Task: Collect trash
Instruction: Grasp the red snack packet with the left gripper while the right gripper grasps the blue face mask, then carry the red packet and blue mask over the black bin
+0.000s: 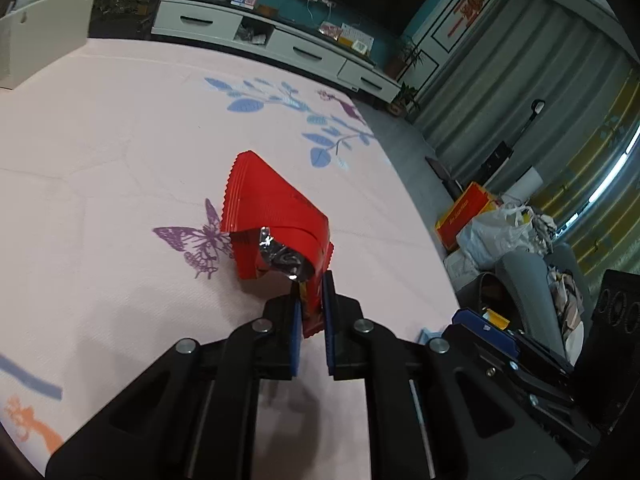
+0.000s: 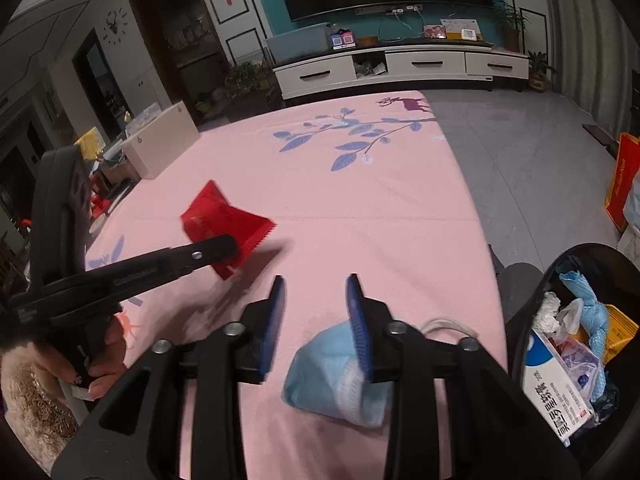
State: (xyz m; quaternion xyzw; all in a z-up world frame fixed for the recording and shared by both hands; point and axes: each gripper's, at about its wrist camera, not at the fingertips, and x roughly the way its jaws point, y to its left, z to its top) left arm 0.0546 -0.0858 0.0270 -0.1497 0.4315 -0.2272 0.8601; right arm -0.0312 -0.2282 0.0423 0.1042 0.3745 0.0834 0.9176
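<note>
Left wrist view: the left gripper (image 1: 312, 312) is clamped on one end of a red snack wrapper (image 1: 272, 216), whose torn mouth shows silver foil lining. The wrapper hangs out past the blue pads, above the pink mat (image 1: 120, 160) near a purple butterfly print (image 1: 196, 244). A white TV cabinet (image 1: 280, 40) stands past the mat's far edge.

Right wrist view: the right gripper (image 2: 316, 304) is spread wide with nothing between its blue pads. A crumpled blue face mask (image 2: 320, 376) lies on the pink mat (image 2: 360, 220) just under its right finger (part of it hidden behind that finger). At the mat's right edge sits a dark trash bin (image 2: 532, 312) holding a white medicine box (image 2: 556, 392), tissue and blue plastic. Toward the left edge, the left gripper (image 2: 232, 248) holds the red snack wrapper (image 2: 224, 216) raised off the mat.
</note>
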